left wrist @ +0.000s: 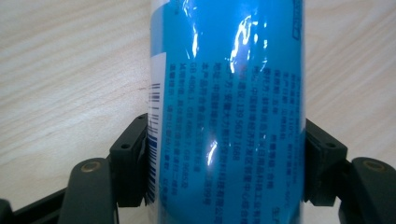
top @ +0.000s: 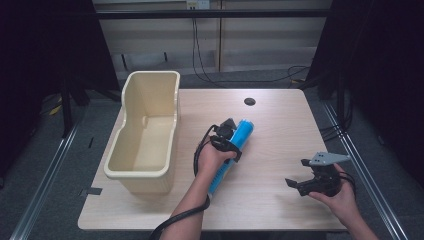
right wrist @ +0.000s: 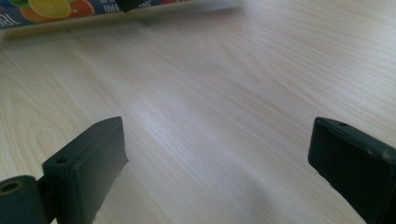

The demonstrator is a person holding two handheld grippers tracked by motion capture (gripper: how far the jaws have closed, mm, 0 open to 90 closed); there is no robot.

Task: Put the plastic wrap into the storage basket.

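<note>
The left tongs (top: 231, 131) squeeze the long shiny blue tube (top: 236, 148) lying on the wooden table (top: 280, 130), ready to lift it, maybe toward the cream plastic tub (top: 150, 130), while the right tongs (top: 296, 184) wait wide and empty.

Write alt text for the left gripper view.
A glossy blue cylindrical tube printed with small text and a barcode is clamped between the left gripper's two black jaws. It lies on a pale wood-grain table.

My left forearm reaches forward over the middle of the tabletop (top: 280, 115), and my left tool (top: 226, 136) points away from me, jaws pressed tight on what sits between them. My right hand (top: 340, 192) holds the right tool (top: 296, 176) low at the near right, pointing left, jaws spread wide.
</note>
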